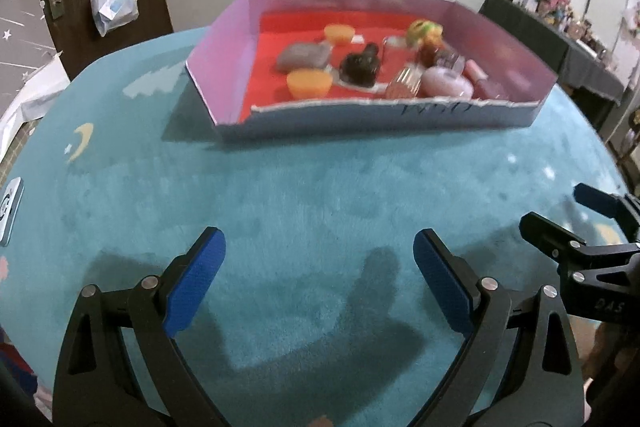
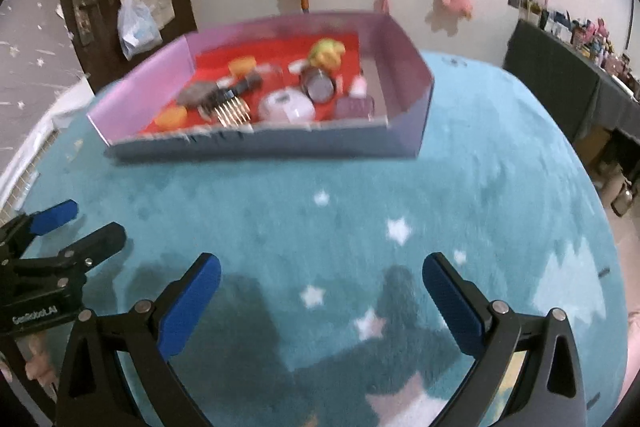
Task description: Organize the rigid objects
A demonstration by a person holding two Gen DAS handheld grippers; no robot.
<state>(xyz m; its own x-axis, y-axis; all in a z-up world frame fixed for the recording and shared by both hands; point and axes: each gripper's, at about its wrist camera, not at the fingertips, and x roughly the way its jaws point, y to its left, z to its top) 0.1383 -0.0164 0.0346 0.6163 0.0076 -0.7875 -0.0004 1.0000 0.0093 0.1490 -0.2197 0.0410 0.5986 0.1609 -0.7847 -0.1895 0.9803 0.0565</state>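
Rigid objects, small, assorted: all that we can see lie inside the shallow box [image 1: 400,115], none on the rug.

Nearest: our left gripper [image 1: 319,279], jaws spread wide, nothing between the blue pads; our right gripper [image 2: 322,301], likewise spread and empty. Both hang over bare teal rug [image 1: 300,195], side by side, well short of the box.

Middle: rug with star and moon pattern; no loose items on it that we can make out.

Far: box with lilac walls and red floor, holding two orange cups [image 1: 309,83], a grey stone-like piece [image 1: 304,57], a dark figure [image 1: 360,65], a round pale lilac case [image 1: 446,85], a yellow-green toy [image 1: 424,31] and others too blurred to name.

Step in hand: we judge either collecting is finished or sorting within the box is due. Next move, if any: reach forward over the near wall and close on one item.
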